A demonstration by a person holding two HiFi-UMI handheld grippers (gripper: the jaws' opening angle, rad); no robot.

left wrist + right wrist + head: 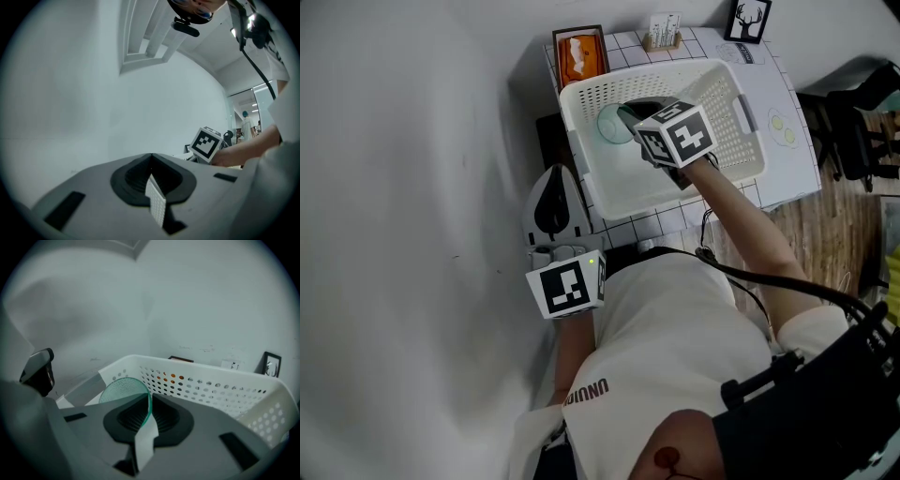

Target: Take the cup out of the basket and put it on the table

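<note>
1. Pinching the cup (123, 390) by its rim inside the basket (211, 376), my right gripper (149, 416) holds narrow; I should lift straight above the basket.
2. My left gripper (152, 187), jaws together and empty, hangs outside the basket.

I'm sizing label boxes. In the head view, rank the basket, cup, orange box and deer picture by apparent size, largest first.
1. basket
2. orange box
3. deer picture and cup: about alike, and each shows only in part, so I leave them unranked.
</note>
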